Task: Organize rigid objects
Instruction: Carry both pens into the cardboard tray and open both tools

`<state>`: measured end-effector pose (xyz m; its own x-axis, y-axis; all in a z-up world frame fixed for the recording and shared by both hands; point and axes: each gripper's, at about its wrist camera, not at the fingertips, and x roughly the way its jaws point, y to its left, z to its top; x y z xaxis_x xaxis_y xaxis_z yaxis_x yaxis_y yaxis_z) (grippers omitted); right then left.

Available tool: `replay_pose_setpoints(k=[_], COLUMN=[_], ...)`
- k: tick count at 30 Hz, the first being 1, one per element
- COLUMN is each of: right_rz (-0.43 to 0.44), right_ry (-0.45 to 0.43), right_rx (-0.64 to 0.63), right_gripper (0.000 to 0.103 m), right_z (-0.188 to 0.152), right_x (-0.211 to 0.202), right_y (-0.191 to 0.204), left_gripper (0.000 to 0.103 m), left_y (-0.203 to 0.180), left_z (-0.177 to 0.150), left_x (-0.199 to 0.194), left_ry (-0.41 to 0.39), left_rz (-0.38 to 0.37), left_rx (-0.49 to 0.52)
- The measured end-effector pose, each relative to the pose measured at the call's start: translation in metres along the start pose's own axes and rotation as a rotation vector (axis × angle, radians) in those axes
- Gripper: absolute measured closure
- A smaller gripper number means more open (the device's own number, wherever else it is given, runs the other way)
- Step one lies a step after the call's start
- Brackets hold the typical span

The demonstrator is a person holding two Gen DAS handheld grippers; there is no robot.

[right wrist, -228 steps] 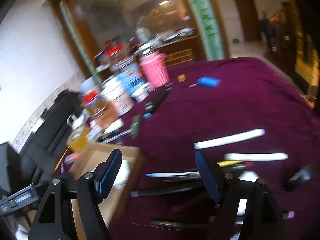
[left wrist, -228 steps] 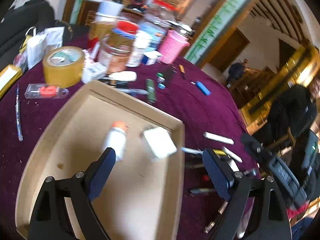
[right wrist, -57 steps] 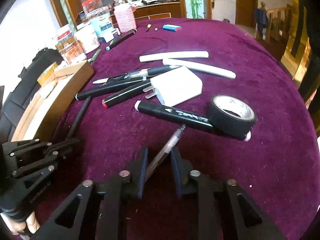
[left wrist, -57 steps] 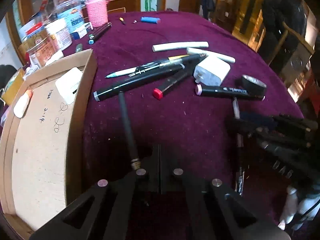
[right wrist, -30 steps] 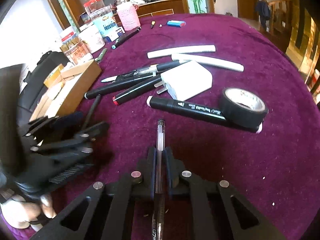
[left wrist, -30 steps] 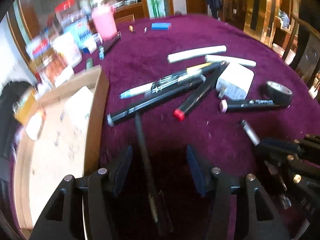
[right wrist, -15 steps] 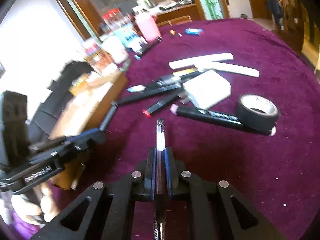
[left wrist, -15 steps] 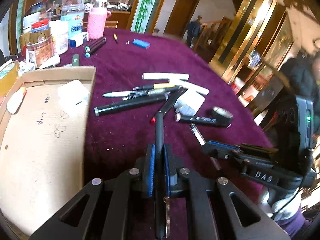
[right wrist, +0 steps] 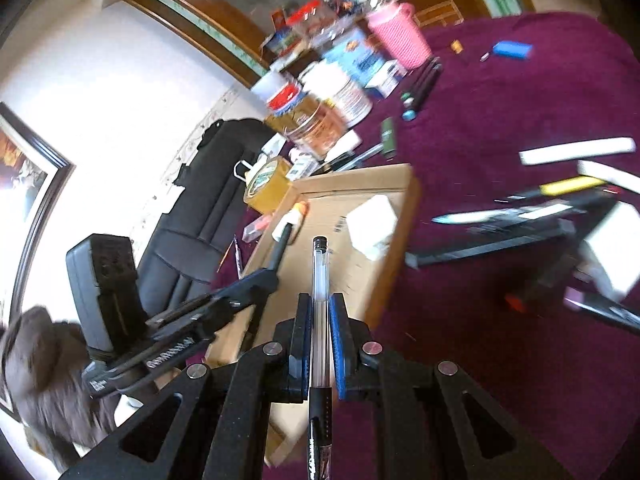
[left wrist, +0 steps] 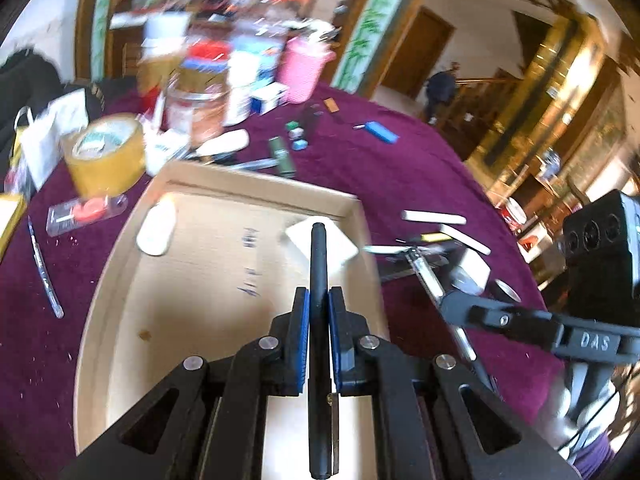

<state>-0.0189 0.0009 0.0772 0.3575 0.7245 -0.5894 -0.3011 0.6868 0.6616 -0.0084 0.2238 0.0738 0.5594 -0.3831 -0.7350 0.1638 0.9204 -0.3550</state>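
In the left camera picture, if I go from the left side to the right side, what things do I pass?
Thin pen on the cloth → yellow tape roll → white bottle in the box → black pen in the left hand-held gripper → white sticks → right hand-held gripper.

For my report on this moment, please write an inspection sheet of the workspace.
Surface: purple cloth table.
Job's things: cardboard tray holds a white block and a small white bottle; pens and markers lie on the cloth.
Clutter: tape roll, pink cup, jars, blue lighter.
Grippers: left tongs shut on black pen above the tray; right tongs shut on clear pen.
Cables: nothing seen.
Surroundings: black chair, wooden door, person standing far off.
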Motion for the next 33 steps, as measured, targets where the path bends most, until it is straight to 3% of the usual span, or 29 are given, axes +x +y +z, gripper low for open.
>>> replay_pose_setpoints(k=[6, 10, 11, 15, 17, 19, 24, 25, 27, 28, 30, 31, 33], right_rz=[-0.097, -0.133, -0.141, -0.188, -0.202, -0.213, -0.316, -0.353, -0.462, -0.510, -0.589, -0.624, -0.719], right_ry=[0.075, 0.108, 0.110, 0.072, 0.055, 0.024, -0.126, -0.183, -0.349, -0.426, -0.607, -0.632, -0.597], right_rx=[0.014, -0.008, -0.009, -0.047, -0.057, -0.087, -0.228, -0.265, -0.349, -0.377, -0.415, -0.408, -0.310], right_gripper=[0.093, 0.092, 0.092, 0.089, 0.073, 0.067, 0.063, 0.056, 0.028, 0.005, 0.001, 0.001, 0.001], right_z=[0.032, 0.044, 0.046, 0.049, 0.049, 0.049, 0.043, 0.040, 0.029, 0.022, 0.007, 0.005, 0.010], right_x=[0.086, 0.115, 0.118, 0.117, 0.110, 0.097, 0.037, 0.018, -0.026, -0.044, -0.084, -0.095, -0.119], right_y=[0.009, 0.007, 0.007, 0.011, 0.011, 0.015, 0.034, 0.039, 0.046, 0.046, 0.032, 0.021, -0.019], left_gripper=[0.094, 0.094, 0.092, 0.057, 0.050, 0.043, 0.035, 0.035, 0.033, 0.028, 0.021, 0.020, 0.020], left_y=[0.037, 0.049, 0.052, 0.065, 0.069, 0.068, 0.040, 0.034, 0.013, 0.003, -0.016, -0.025, -0.043], left_z=[0.023, 0.030, 0.031, 0.028, 0.027, 0.026, 0.020, 0.019, 0.013, 0.011, 0.004, 0.001, -0.006], left_x=[0.045, 0.068, 0.069, 0.060, 0.052, 0.040, 0.003, -0.002, -0.014, -0.020, -0.027, -0.029, -0.027], left_ry=[0.050, 0.081, 0.080, 0.058, 0.051, 0.028, -0.059, -0.073, -0.116, -0.138, -0.170, -0.179, -0.158], left_rz=[0.030, 0.065, 0.077, 0.086, 0.073, 0.052, 0.061, 0.063, 0.088, 0.103, 0.116, 0.109, 0.065], left_rx=[-0.062, -0.109, -0.125, -0.172, -0.195, -0.203, -0.160, -0.146, -0.102, -0.077, -0.040, -0.031, -0.024])
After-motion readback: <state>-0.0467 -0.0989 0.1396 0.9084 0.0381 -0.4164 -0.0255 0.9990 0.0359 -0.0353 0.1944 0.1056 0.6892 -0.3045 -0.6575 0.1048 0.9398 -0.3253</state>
